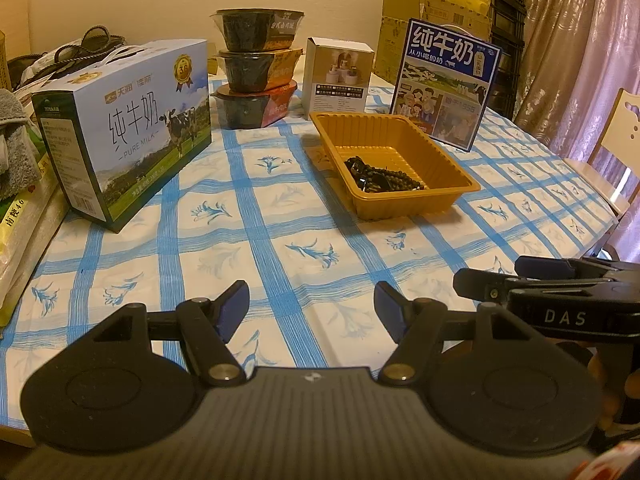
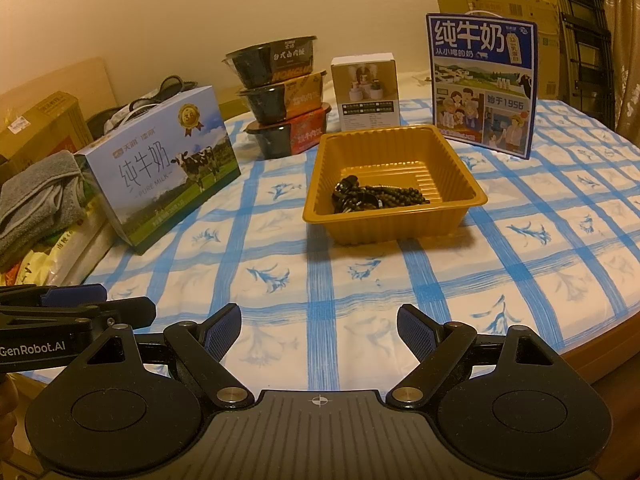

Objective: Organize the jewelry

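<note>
From the left wrist we see our left gripper [image 1: 312,308] wide open and empty at the bottom; dark beads [image 1: 382,176], perhaps bracelets, lie in the tray [image 1: 460,168] right of centre. From the right wrist, our right gripper [image 2: 320,334] gapes empty too, tray centred above it.

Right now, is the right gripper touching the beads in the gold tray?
Apart. The right wrist view shows the right gripper, fingers open, hovering near the table edge, bare tablecloth between it and the beads in the gold tray.

A golden-brown tray [image 2: 472,196] holds dark beads [image 2: 376,196] on a white cloth [image 2: 280,248] checked blue with blue flowers.
</note>
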